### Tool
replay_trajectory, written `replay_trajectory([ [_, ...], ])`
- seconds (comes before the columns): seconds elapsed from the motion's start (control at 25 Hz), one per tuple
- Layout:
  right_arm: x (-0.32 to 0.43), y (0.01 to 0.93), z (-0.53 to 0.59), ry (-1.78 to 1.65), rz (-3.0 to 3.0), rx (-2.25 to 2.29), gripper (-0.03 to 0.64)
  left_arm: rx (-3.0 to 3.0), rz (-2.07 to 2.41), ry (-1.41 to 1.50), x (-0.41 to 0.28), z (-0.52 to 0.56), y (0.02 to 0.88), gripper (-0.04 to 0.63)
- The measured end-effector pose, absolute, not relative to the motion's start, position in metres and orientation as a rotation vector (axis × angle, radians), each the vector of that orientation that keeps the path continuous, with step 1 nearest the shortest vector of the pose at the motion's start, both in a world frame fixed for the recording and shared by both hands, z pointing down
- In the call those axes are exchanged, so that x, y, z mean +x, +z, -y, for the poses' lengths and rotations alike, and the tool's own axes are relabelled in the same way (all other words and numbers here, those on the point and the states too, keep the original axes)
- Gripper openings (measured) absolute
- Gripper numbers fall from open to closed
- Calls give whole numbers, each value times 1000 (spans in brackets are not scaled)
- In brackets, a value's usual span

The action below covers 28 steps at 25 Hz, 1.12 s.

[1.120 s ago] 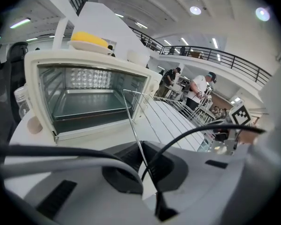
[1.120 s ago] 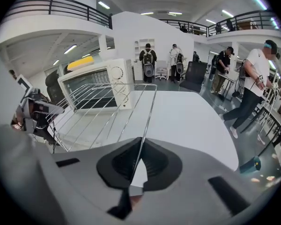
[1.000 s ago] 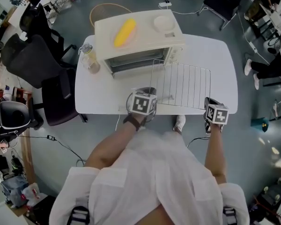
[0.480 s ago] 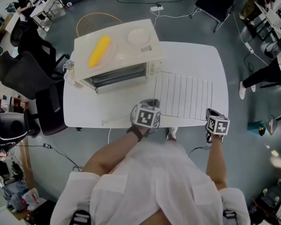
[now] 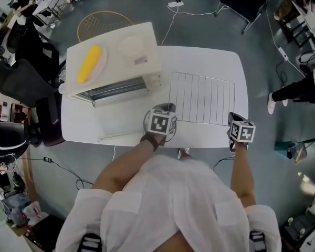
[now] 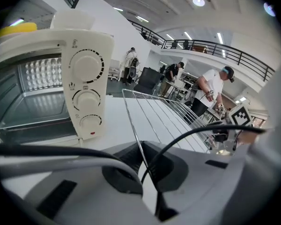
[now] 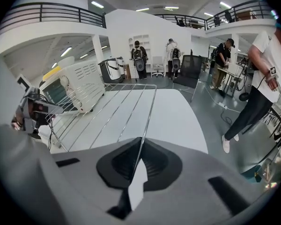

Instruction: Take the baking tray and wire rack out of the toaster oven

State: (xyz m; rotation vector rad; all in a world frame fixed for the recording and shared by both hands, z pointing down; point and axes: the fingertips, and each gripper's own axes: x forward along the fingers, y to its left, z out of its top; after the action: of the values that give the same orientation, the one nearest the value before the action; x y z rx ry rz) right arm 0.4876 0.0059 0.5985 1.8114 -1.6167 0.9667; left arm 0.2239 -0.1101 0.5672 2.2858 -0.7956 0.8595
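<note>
Since a second ago the wire rack (image 5: pixel 202 98) has slid sideways away from the mouth of the toaster oven (image 5: pixel 113 56). It now sits just right of the oven, over the white counter (image 5: pixel 210 62); resting or lifted, cannot tell.

Left hand-held gripper (image 6: pixel 142 146): clenched on the rack's near left corner, wire pinched between the jaws. Right hand-held gripper (image 7: pixel 141 146): clenched likewise on the near right corner wire.

Progress, as judged: rack is out of the oven and only needs setting down and letting go. Baking tray not seen on the counter. The oven cavity looks open, but whether a tray lies inside cannot be made out, so that half looks undone.

Writing: no brand legible. Marks around the dials (image 6: pixel 86 97) are too small to read. Cubes carry square black-and-white markers only.
</note>
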Motion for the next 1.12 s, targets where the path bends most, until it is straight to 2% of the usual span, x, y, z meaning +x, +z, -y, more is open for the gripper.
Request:
replay_trajectory([
  [0.4, 548, 626, 65, 931, 1680, 1721, 2, 2218, 929, 860, 274, 158, 608, 11],
  [1.12, 580, 691, 145, 1058, 1673, 1663, 3, 2146, 941, 972, 308, 238, 691, 11],
])
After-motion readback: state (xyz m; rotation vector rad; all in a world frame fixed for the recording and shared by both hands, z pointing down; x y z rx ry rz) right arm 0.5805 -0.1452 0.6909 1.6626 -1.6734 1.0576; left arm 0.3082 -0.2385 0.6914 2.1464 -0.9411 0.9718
